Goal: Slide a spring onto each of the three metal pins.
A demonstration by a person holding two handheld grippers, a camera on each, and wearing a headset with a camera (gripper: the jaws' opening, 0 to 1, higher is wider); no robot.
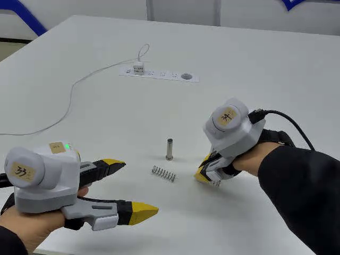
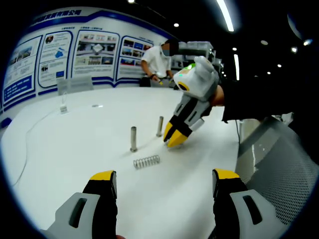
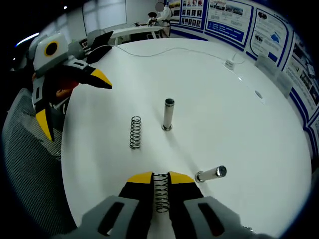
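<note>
A steel pin (image 1: 169,149) stands upright mid-table, with a loose spring (image 1: 163,173) lying just in front of it. My right gripper (image 1: 207,175) points down at the table to the right of them, shut on a second spring (image 3: 160,191) held lengthwise between its yellow tips. In the right gripper view that gripper (image 3: 160,179) faces the standing pin (image 3: 168,114), the loose spring (image 3: 135,132), and another pin (image 3: 212,174) close on its right. My left gripper (image 1: 130,187) hovers open and empty at the near left. Its own view shows both pins (image 2: 133,139) (image 2: 160,126) upright.
A white power strip (image 1: 159,74) with a plug (image 1: 138,67) and a long cable (image 1: 74,90) lies at the back of the table. A mesh chair (image 2: 279,164) stands off the table's right edge. A person (image 2: 157,62) stands far behind.
</note>
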